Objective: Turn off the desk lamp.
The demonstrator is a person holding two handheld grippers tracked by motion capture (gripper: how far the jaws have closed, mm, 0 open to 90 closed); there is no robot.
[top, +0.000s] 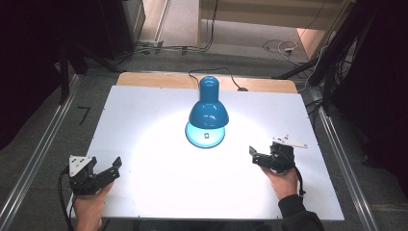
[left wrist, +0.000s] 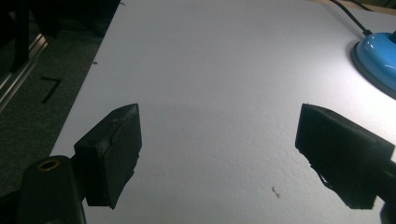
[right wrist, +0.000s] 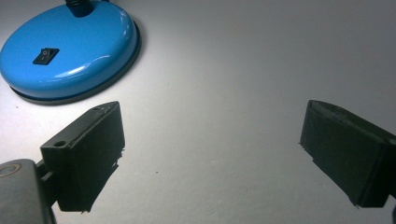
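While both grippers wait with their fingers apart and holding nothing, aim your right gripper (top: 262,159) at the rocker switch (right wrist: 45,56) on the lamp's (top: 208,113) base (right wrist: 70,53), since it sits nearer than your left gripper (top: 103,173). Come in slowly and press with 1 fingertip only, straight down, so the base does not skid on the bench (top: 159,183). That bench is a flat white board with a faint grain, lit in a bright pool under the shade. At its middle stands the lamp: glossy blue, domed shade, round low base with a grey rim. The switch is small, black and rectangular.
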